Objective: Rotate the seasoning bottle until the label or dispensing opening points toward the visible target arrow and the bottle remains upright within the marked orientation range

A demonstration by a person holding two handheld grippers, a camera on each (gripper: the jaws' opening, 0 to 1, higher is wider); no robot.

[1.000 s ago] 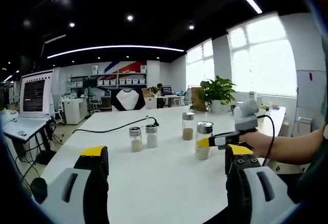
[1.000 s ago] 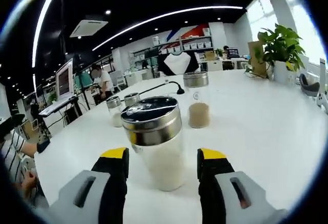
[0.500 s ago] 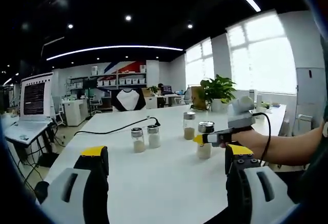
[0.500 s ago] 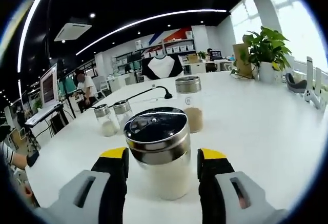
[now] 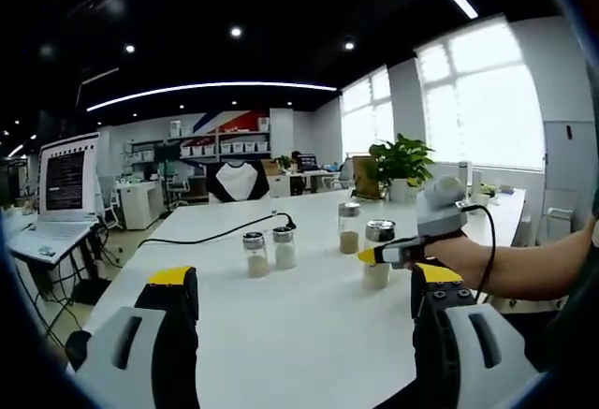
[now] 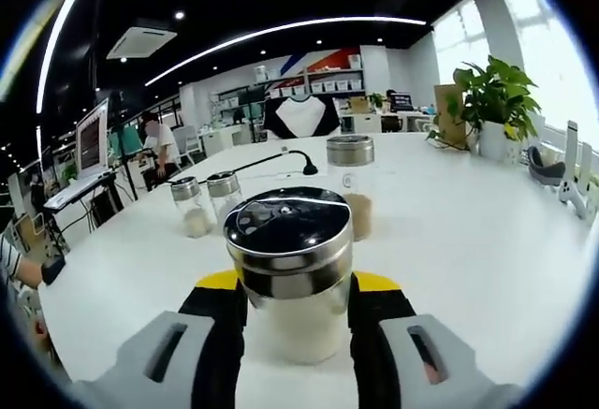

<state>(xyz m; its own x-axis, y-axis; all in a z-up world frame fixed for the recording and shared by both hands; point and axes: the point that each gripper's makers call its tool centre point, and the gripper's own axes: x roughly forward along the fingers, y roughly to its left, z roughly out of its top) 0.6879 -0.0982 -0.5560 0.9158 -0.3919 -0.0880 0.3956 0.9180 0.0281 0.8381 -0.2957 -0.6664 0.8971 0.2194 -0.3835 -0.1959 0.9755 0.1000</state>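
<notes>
- Up close in the right gripper view, the right gripper [image 6: 292, 297] has its yellow-tipped jaws pressed against both sides of the seasoning bottle [image 6: 290, 273], grasping it around the glass body just under the lid.
- That bottle stands upright on the white table [image 6: 468, 231], with a dark, shiny metal cap and pale granules inside.
- Beyond it, a taller jar of brown seasoning [image 6: 353, 184] stands a little to the right, and two small shakers [image 6: 206, 201] stand side by side to the left, all well apart from the held bottle.
- Farther off, a black cable [image 6: 271, 160] lies across the table, and a potted plant [image 6: 493, 100] sits at the far right.
- Seen from the left gripper view, the same right gripper [image 5: 398, 253], with a hand [image 5: 459, 261] around its handle, clasps the seasoning bottle [image 5: 377, 255] on the right side of the table [image 5: 281, 325].
- The left gripper [image 5: 304, 306] hangs over the near table with its jaws wide apart and nothing between them.
- A laptop [image 5: 56, 194] stands at the far left.
</notes>
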